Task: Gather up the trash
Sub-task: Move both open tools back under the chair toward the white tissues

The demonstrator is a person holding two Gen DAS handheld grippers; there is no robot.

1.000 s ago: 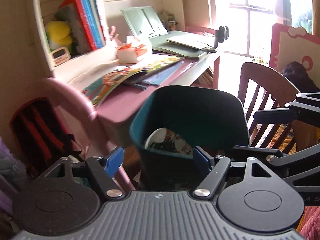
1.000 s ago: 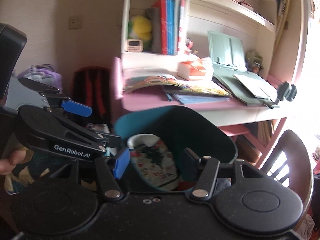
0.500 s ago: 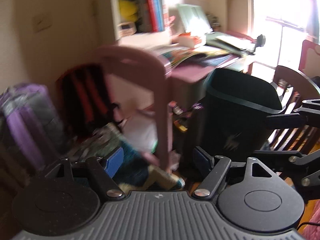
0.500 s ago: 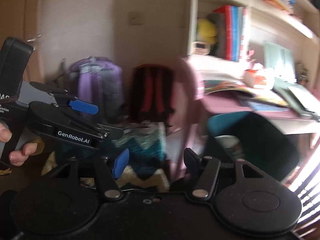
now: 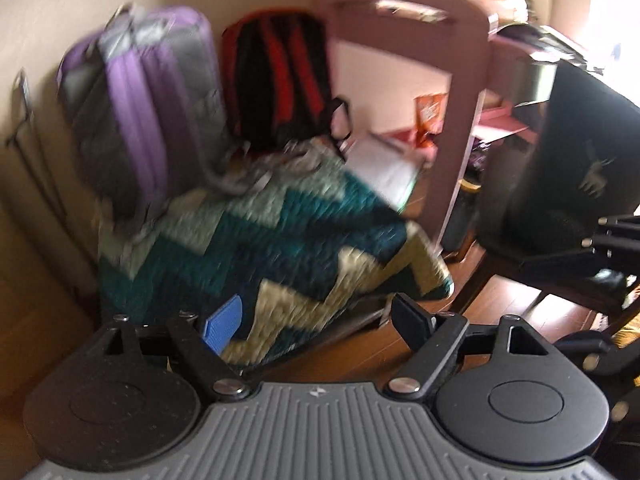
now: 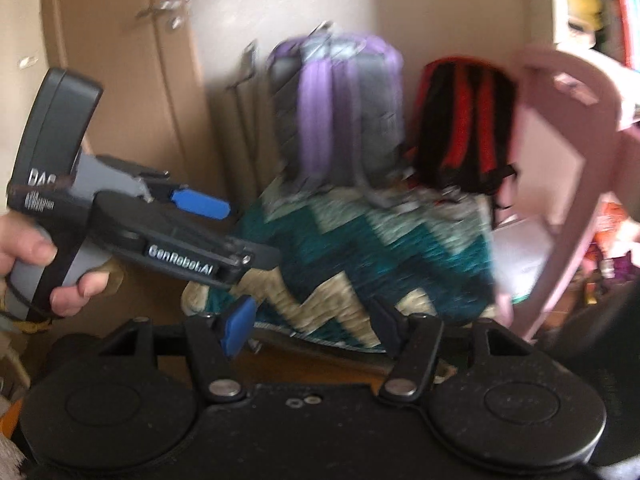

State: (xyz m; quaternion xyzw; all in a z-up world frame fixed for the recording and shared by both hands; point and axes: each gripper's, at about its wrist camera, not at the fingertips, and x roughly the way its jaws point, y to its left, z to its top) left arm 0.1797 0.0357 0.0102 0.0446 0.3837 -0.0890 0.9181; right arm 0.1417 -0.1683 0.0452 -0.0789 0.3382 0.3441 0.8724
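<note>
Left tool (image 5: 316, 320) and right tool (image 6: 310, 326) both empty, jaws opening, pitched down toward a zigzag-knit bag (image 5: 256, 240) on the floor. No trash clearly visible through blur; the dark bin (image 5: 572, 168) stands at right by the pink chair (image 5: 464, 120). Scraps judged light, crushable: pinch at an edge; a hand (image 6: 44, 264) grips the left handle.

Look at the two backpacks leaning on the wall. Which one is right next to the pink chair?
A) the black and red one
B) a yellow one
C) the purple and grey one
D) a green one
A: the black and red backpack sits right beside the pink chair, while the purple and grey backpack stands on its far side, further from the chair.
</note>
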